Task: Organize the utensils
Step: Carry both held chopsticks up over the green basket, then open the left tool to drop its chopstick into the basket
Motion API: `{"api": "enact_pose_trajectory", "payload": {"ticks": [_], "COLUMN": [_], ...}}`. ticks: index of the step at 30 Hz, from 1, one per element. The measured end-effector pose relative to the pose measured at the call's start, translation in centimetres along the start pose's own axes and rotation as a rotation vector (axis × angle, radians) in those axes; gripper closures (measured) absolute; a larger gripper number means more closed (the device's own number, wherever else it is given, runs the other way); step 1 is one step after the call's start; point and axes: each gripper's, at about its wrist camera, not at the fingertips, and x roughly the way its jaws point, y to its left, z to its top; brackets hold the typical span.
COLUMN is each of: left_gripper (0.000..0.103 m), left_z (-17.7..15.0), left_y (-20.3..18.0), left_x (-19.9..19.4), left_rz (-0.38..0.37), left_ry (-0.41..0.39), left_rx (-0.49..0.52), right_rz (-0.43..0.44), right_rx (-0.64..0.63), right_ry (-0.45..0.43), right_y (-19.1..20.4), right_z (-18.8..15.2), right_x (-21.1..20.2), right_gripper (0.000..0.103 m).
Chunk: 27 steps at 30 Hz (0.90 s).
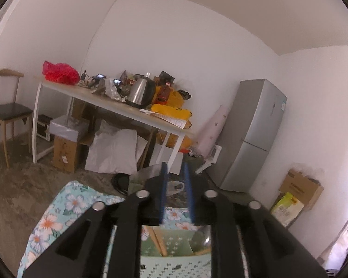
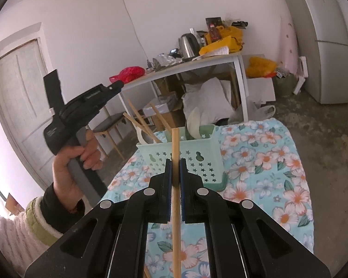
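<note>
My right gripper (image 2: 175, 165) is shut on a wooden chopstick (image 2: 175, 203) that runs upright between its blue pads, just in front of a mint green utensil basket (image 2: 197, 159). The basket stands on a floral cloth (image 2: 262, 162) and holds several chopsticks (image 2: 139, 118) and white spoons (image 2: 194, 122). My left gripper (image 1: 175, 170) is open and empty, raised above the basket (image 1: 174, 264) and pointing into the room. In the right wrist view it is held up by a hand at the left (image 2: 81, 111).
A white table (image 2: 192, 67) at the back carries a kettle (image 2: 189, 45), a red bag (image 2: 128, 74) and yellow bags. A grey fridge (image 2: 322, 39) stands at the right, a chair (image 1: 7, 113) and a door (image 2: 18, 99) at the left. Boxes and bags lie under the table.
</note>
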Motion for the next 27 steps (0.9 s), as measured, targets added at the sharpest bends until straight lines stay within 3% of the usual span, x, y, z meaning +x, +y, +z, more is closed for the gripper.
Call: {"api": "enact_pose_trajectory", "payload": {"ticks": [8, 13, 19, 27], "left_gripper": [0.072, 0.067, 0.061, 0.054], "left_z": [-0.6, -2.6, -6.8, -14.5], "left_y": [1.4, 3.7, 7.7, 11.1], "left_x": [-5.3, -9.1, -13.1, -14.0], "left_rz": [-0.024, 0.003, 0.066, 0.182], "left_ry": [0.024, 0.077, 0.157, 0.381], "left_rx": [-0.015, -0.024, -0.075, -0.127], "right_rz": [-0.037, -0.052, -0.069, -0.136], "right_rx": [-0.038, -0.071, -0.147, -0.253], "right_ry": [0.032, -0.006, -0.154, -0.319], "right_y": [1.3, 2.9, 6.5, 11.1], "right_z": [0.1, 1.6, 5.6, 10.8], "right_x": [0.2, -0.1, -1.7, -0.4], "right_gripper": [0.098, 0.099, 0.099, 0.099]}}
